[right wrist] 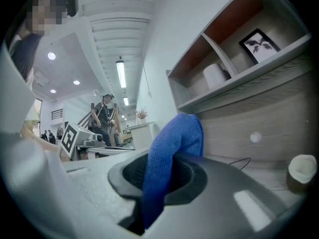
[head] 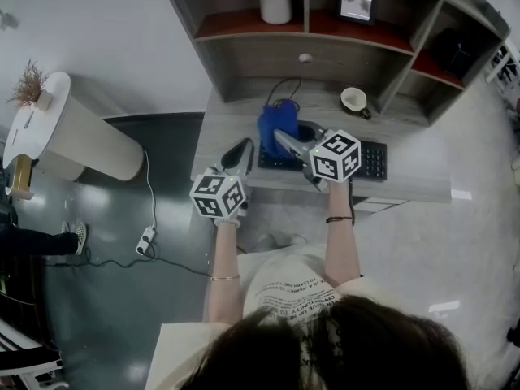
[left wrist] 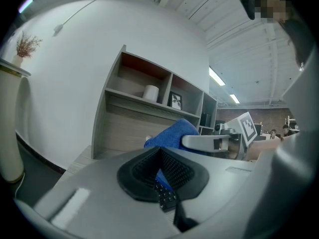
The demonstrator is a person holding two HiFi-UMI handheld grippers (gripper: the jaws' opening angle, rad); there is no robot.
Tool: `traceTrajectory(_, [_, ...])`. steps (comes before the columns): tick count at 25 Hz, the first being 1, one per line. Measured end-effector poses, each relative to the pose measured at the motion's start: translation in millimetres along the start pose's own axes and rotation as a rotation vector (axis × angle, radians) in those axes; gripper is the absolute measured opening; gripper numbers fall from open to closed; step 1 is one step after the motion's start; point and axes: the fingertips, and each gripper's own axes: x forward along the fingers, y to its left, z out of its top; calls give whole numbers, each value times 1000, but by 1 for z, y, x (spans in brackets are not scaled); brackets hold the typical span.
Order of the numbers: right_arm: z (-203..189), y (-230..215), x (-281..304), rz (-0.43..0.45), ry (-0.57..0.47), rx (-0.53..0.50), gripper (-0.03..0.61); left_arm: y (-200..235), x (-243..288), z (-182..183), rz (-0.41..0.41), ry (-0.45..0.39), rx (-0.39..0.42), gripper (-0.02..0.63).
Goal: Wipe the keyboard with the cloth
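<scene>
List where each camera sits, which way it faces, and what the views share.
Head view: on the person's head, facing steeply down at the desk; shows hair, forearms, left gripper, right gripper.
Left gripper view: on the left gripper, along its closed jaws toward the shelves; right gripper beyond.
Right gripper view: on the right gripper, along jaws clamped on the cloth; left gripper at left.
Shared: every view shows the cloth; both gripper views the picture frame.
</scene>
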Motion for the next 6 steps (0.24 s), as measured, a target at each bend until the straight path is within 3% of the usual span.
traceTrajectory(6, [3, -2, -6, -6, -10, 2, 58, -2, -1, 1, 8, -3, 2, 2])
